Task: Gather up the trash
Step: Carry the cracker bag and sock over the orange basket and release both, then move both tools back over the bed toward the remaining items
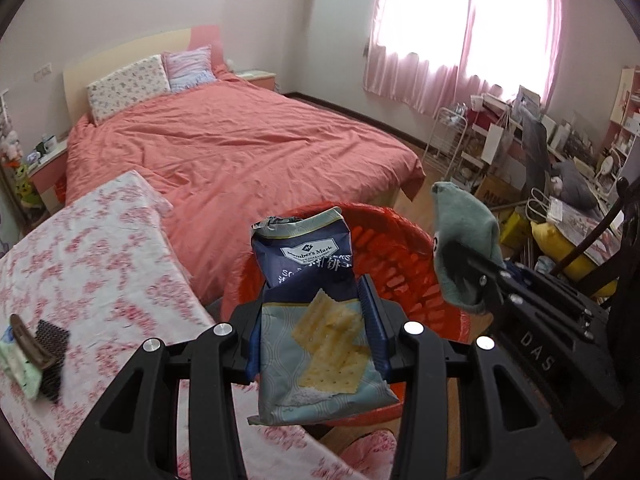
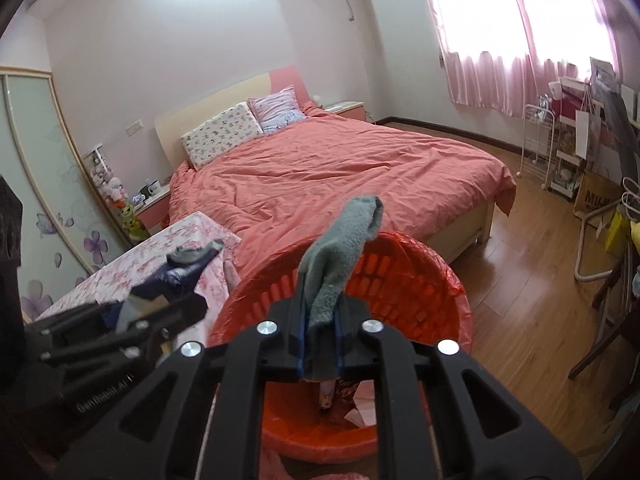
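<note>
My left gripper (image 1: 316, 312) is shut on a blue cracker bag (image 1: 312, 280) and holds it upright over the near rim of a red trash basket (image 1: 400, 248). My right gripper (image 2: 320, 320) is shut on a grey-green cloth (image 2: 340, 256) and holds it above the same basket (image 2: 420, 276). The right gripper with its cloth (image 1: 464, 240) also shows at the right of the left wrist view. The left gripper with the bag (image 2: 180, 268) shows at the left of the right wrist view. Some wrappers (image 2: 352, 396) lie in the basket's bottom.
A table with a pink floral cloth (image 1: 92, 272) stands to the left and bears a brown hair clip (image 1: 28, 336) and a small green cloth (image 1: 16, 364). A bed with a red cover (image 1: 240, 148) lies behind. Cluttered shelves and boxes (image 1: 540, 152) stand at the right.
</note>
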Tool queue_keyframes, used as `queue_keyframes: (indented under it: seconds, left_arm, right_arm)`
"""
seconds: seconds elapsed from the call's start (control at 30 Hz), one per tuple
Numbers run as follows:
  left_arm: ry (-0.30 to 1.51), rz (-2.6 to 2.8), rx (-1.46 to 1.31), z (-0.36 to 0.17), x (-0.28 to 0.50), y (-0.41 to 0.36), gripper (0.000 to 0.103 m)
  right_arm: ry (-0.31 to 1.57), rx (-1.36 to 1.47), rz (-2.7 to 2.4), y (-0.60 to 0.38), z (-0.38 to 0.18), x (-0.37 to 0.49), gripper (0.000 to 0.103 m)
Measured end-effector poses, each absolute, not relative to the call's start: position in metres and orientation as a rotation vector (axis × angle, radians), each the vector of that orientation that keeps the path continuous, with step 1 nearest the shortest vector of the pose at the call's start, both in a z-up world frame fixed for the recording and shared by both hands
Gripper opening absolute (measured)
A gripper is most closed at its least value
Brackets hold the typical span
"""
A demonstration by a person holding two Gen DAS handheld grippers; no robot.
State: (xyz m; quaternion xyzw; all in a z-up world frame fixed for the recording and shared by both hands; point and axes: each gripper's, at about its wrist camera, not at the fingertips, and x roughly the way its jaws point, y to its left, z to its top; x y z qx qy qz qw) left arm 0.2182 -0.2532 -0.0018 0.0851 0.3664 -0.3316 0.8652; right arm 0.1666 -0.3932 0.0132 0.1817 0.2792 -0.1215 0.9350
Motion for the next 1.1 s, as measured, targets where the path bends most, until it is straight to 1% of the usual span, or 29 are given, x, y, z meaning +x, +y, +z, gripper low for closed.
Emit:
queue_keyframes:
  seconds: [0.03, 0.07, 0.13, 0.17, 0.2, 0.33, 0.4, 0.43, 0.5, 0.6, 0.63, 0.7, 0.77, 0.9, 1.1]
  left_arm:
    - [0.780, -0.692, 0.182, -0.007, 0.221, -0.256, 0.043]
    - [0.790, -0.693, 0.183, -0.009, 0.221, -0.259, 0.046]
    - [0.814, -0.686, 0.186, -0.016, 0.225, -0.262, 0.052]
    - [0.820, -0.680, 0.185, -0.017, 0.226, -0.261, 0.057]
    - [0.832, -0.674, 0.179, -0.020, 0.228, -0.259, 0.060]
    - [0.858, -0.621, 0.177, -0.025, 0.232, -0.250, 0.061]
    - [0.847, -0.596, 0.187, -0.023, 0.230, -0.246, 0.063]
    - [0.829, -0.569, 0.199, -0.021, 0.228, -0.239, 0.065]
    - [0.804, -0.531, 0.214, -0.019, 0.226, -0.230, 0.072]
    - [0.784, -0.474, 0.221, -0.015, 0.226, -0.206, 0.076]
    - [0.778, -0.445, 0.223, -0.015, 0.224, -0.195, 0.077]
    - [0.770, -0.406, 0.224, -0.015, 0.223, -0.181, 0.081]
    - [0.765, -0.352, 0.219, -0.015, 0.224, -0.159, 0.083]
    - [0.774, -0.265, 0.198, -0.018, 0.225, -0.119, 0.084]
    - [0.799, -0.109, 0.147, -0.031, 0.234, -0.042, 0.084]
  right_arm:
    - [0.573, 0.380, -0.253, -0.398, 0.011, 0.169, 0.017]
    - [0.575, 0.390, -0.256, -0.402, 0.008, 0.171, 0.020]
    - [0.583, 0.407, -0.257, -0.408, 0.003, 0.176, 0.029]
    - [0.585, 0.411, -0.258, -0.410, 0.001, 0.178, 0.033]
    - [0.588, 0.412, -0.260, -0.412, 0.000, 0.179, 0.036]
    - [0.603, 0.412, -0.267, -0.413, -0.008, 0.182, 0.043]
    - [0.603, 0.392, -0.275, -0.408, -0.010, 0.180, 0.052]
    - [0.601, 0.381, -0.279, -0.405, -0.010, 0.179, 0.054]
    - [0.596, 0.355, -0.288, -0.399, -0.008, 0.178, 0.064]
    - [0.585, 0.323, -0.297, -0.388, -0.005, 0.175, 0.073]
    - [0.582, 0.315, -0.298, -0.385, -0.005, 0.175, 0.074]
    - [0.577, 0.293, -0.303, -0.376, -0.003, 0.173, 0.082]
    - [0.572, 0.262, -0.313, -0.364, -0.001, 0.172, 0.086]
    - [0.580, 0.214, -0.288, -0.338, 0.000, 0.173, 0.090]
    - [0.594, 0.161, -0.224, -0.292, -0.002, 0.179, 0.092]
